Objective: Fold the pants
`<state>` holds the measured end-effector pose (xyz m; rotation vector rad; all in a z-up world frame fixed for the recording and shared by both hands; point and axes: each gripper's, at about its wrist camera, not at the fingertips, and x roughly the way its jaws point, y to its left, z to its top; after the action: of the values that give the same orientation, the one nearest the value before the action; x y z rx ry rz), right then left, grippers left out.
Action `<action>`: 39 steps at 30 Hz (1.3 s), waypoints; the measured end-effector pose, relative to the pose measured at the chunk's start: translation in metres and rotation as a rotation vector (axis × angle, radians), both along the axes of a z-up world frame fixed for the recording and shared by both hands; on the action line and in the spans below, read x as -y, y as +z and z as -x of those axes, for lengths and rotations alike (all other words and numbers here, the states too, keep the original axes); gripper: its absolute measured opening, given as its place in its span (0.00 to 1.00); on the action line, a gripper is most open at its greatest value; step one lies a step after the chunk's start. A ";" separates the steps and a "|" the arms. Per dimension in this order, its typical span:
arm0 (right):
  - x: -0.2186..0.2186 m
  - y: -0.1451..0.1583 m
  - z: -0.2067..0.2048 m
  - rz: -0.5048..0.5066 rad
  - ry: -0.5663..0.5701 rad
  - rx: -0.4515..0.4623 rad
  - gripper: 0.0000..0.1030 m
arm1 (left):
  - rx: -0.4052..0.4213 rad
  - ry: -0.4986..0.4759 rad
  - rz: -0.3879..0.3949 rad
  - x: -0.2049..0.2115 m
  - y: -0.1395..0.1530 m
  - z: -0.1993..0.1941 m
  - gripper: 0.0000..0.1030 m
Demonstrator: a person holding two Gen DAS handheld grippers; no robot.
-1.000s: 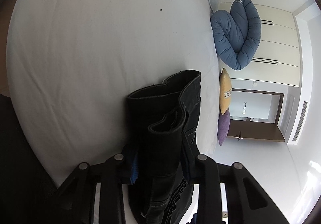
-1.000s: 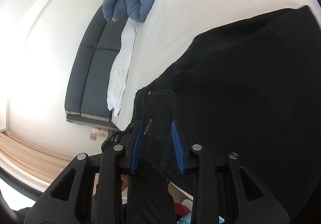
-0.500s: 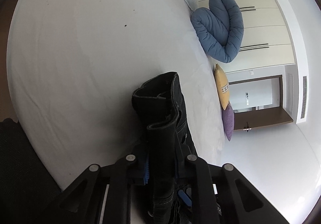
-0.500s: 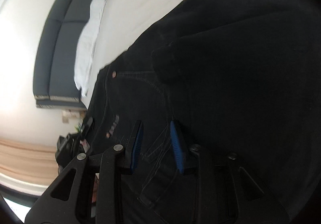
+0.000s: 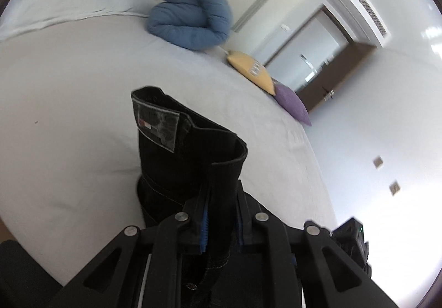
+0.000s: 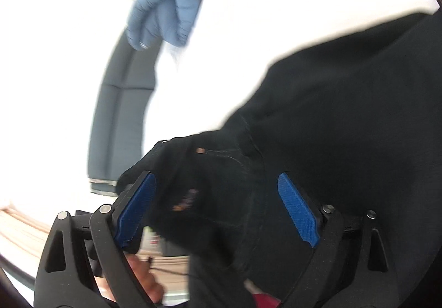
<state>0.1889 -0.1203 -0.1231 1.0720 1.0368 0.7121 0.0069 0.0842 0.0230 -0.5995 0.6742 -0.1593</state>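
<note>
Black denim pants (image 5: 182, 153) stand up from my left gripper (image 5: 221, 197), waistband and brand label uppermost, above the white bed (image 5: 69, 81). The left gripper is shut on the waistband fabric. In the right wrist view the pants (image 6: 345, 114) fill the right side, with a rivet and pocket stitching near the middle. My right gripper (image 6: 218, 189) is open, its blue pads (image 6: 297, 208) wide apart, with pants fabric lying between them.
A rolled blue duvet (image 5: 190, 20) lies at the far side of the bed, with a yellow pillow (image 5: 251, 70) and a purple pillow (image 5: 292, 106) at the bed's right edge. A grey sofa (image 6: 121, 103) stands beyond the bed. A door and wardrobe are behind.
My right gripper has opened wide and let go of the pants. My left gripper has swung round with the waistband still held, and the label now faces the camera.
</note>
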 end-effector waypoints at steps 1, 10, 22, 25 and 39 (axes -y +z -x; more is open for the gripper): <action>0.011 0.003 0.001 -0.026 0.006 -0.003 0.88 | 0.002 -0.071 -0.052 0.030 0.003 -0.003 0.15; 0.115 -0.021 0.015 0.001 -0.053 -0.069 0.88 | -0.094 -0.479 -0.389 0.213 -0.066 0.023 0.14; 0.099 -0.044 0.008 0.191 0.049 -0.063 0.25 | 0.044 -0.587 -0.765 0.277 -0.067 0.070 0.14; 0.101 -0.038 0.008 0.243 0.034 -0.023 0.13 | 0.066 -0.603 -0.781 0.284 -0.065 0.077 0.14; 0.161 -0.047 0.047 0.240 -0.092 -0.001 0.10 | 0.111 -0.713 -0.821 0.319 -0.077 0.104 0.14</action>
<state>0.1415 -0.2811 -0.1702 0.9049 1.0383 0.4989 -0.0967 -0.2345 -0.0536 0.4545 0.7506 -0.5394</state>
